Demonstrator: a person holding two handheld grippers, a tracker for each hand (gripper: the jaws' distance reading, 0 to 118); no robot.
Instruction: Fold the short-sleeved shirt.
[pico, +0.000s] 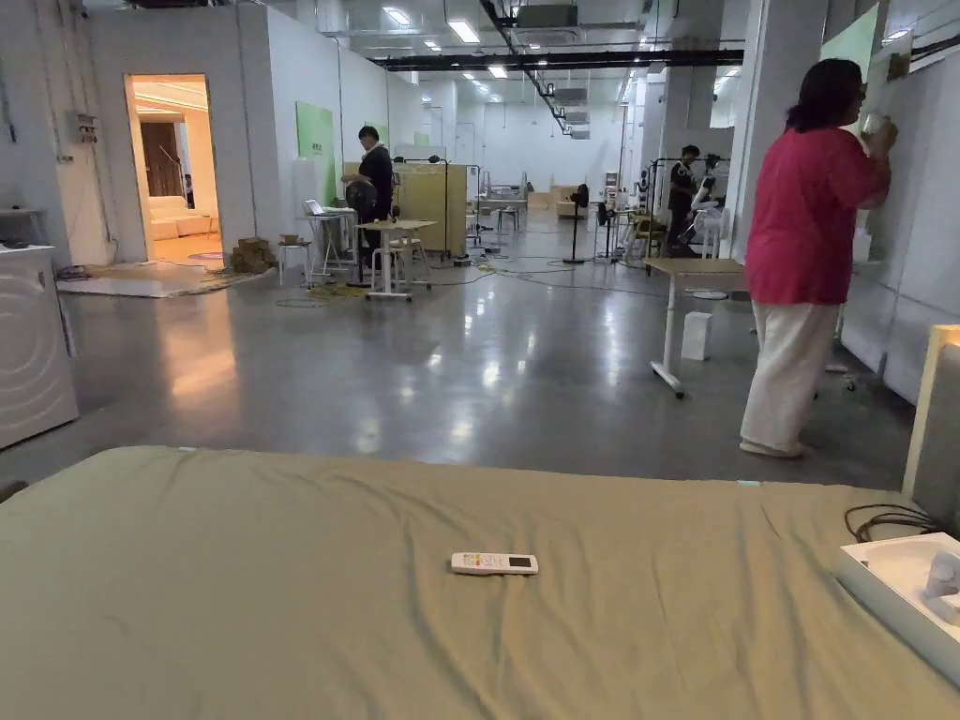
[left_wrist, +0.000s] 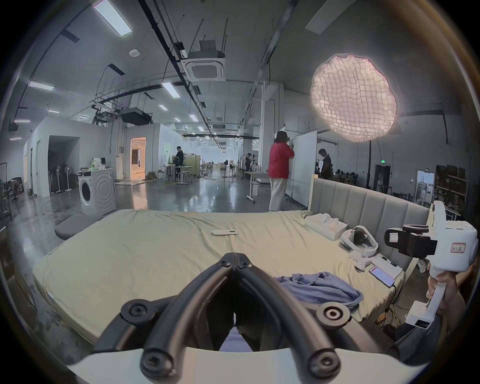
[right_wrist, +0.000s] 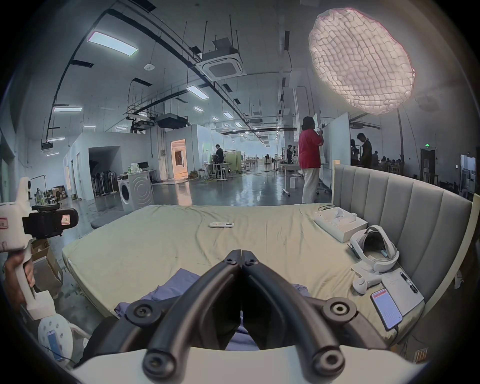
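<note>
1. A crumpled blue-purple short-sleeved shirt (left_wrist: 322, 287) lies bunched near the front edge of a bed covered in an olive-green sheet (left_wrist: 155, 249).
2. The left gripper (left_wrist: 235, 256), black-armed, hangs above the bed, jaws together on nothing.
3. The right gripper (right_wrist: 241, 253) hangs over the shirt, jaws likewise together and empty.
4. A slim white remote control (pico: 494, 563) rests mid-bed, well apart from the shirt.
5. A white headset (right_wrist: 374, 249) sits by the grey padded headboard (right_wrist: 405, 197).
</note>
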